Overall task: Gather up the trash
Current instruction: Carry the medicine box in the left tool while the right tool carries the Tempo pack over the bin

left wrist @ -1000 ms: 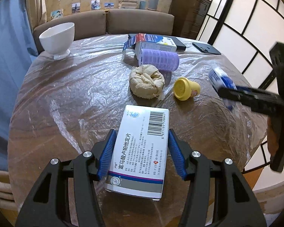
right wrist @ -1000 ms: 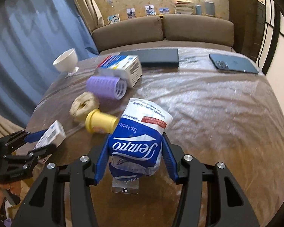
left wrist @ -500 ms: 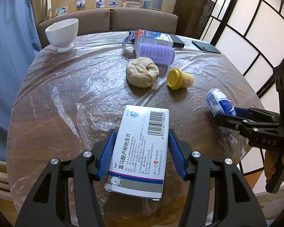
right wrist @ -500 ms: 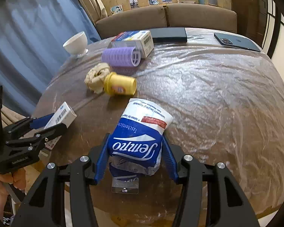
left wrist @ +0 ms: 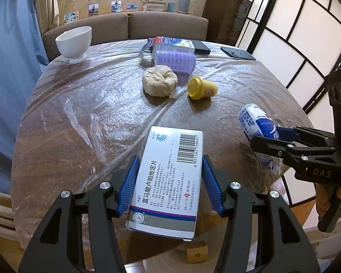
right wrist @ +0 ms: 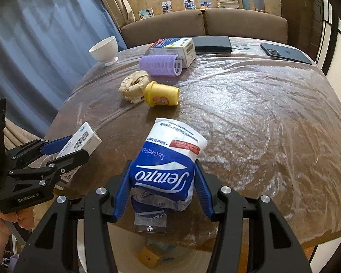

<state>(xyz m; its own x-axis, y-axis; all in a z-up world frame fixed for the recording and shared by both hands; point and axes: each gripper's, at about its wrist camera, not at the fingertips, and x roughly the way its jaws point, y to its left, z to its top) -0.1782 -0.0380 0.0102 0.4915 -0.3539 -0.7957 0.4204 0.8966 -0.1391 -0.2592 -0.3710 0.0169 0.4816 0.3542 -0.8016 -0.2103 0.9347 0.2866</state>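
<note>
My left gripper [left wrist: 170, 161] is shut on a white medicine box [left wrist: 170, 182] with a barcode, held over the near edge of the round table [left wrist: 84, 118]. The right gripper [right wrist: 163, 165] is shut on a blue and white tissue pack [right wrist: 170, 157], also above the near edge. Each gripper shows in the other's view: the right one [left wrist: 270, 136] with the tissue pack [left wrist: 253, 119] at the right, the left one [right wrist: 63, 147] with the medicine box [right wrist: 85, 136] at the left. A crumpled paper wad [left wrist: 159, 80] and a yellow tub [left wrist: 201, 88] lie on their sides mid-table.
Farther back lie a purple roller [left wrist: 175, 60], a white carton [left wrist: 172, 44], a white bowl [left wrist: 74, 42], a dark notebook [right wrist: 212, 43] and a phone [right wrist: 284, 53]. Plastic film covers the table. Below its near edge is a pale round container [right wrist: 184, 257] holding a small brown box [right wrist: 149, 258].
Both grippers have drawn back toward the table's near edge, each still holding its item. The things on the table have not moved.
</note>
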